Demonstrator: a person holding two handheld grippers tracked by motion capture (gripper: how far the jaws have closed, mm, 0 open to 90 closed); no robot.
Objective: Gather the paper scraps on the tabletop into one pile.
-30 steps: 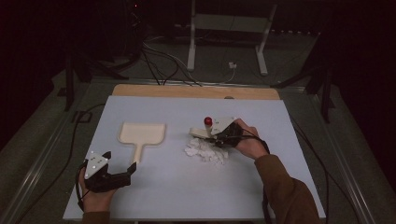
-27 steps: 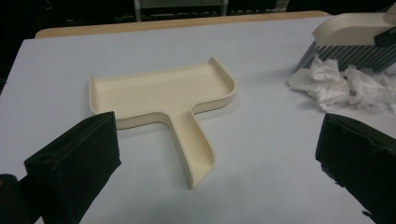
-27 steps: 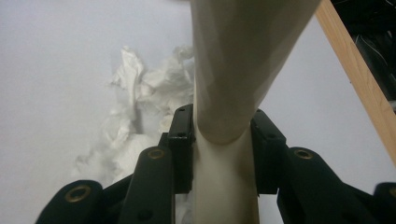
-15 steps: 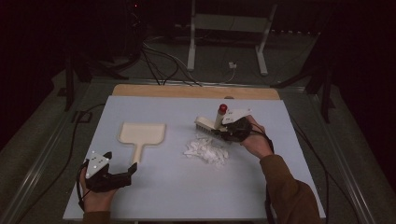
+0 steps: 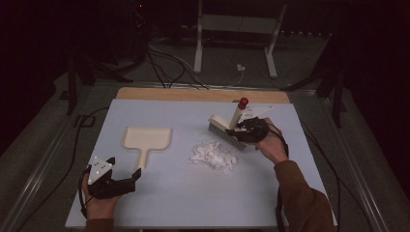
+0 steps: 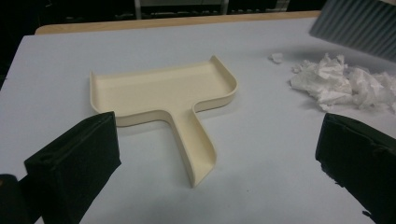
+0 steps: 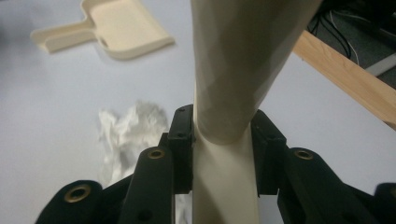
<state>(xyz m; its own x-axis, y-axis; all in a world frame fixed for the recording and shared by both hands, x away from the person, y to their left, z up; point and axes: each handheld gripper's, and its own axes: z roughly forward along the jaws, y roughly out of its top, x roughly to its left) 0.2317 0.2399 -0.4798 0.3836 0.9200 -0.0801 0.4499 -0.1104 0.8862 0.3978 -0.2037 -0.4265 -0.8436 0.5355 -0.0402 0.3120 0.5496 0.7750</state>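
Observation:
My right gripper [image 5: 240, 129] is shut on the cream handle of a brush [image 5: 223, 129] with a red tip, held tilted just beyond a pile of crumpled white paper [image 5: 214, 155]. In the right gripper view the jaws [image 7: 224, 126] clamp the handle [image 7: 243, 56], with the paper [image 7: 126, 126] below and the dustpan [image 7: 121, 28] farther off. A cream dustpan [image 5: 146, 139] lies flat at centre left, handle toward me. My left gripper [image 5: 129, 178] rests at the front left, open and holding nothing. Its own view [image 6: 219, 140] looks over the dustpan [image 6: 159, 91], the paper [image 6: 341, 81] and the grey bristles [image 6: 359, 25].
The pale blue table top [image 5: 174, 203] ends in a wooden strip [image 5: 203, 94] at the far edge. Beyond it are floor cables [image 5: 164, 58] and a metal stand [image 5: 232, 29]. Another cable [image 5: 72, 145] runs down the left side.
The right gripper has carried the brush up and to the right, off the paper pile. The left gripper has stayed where it was.

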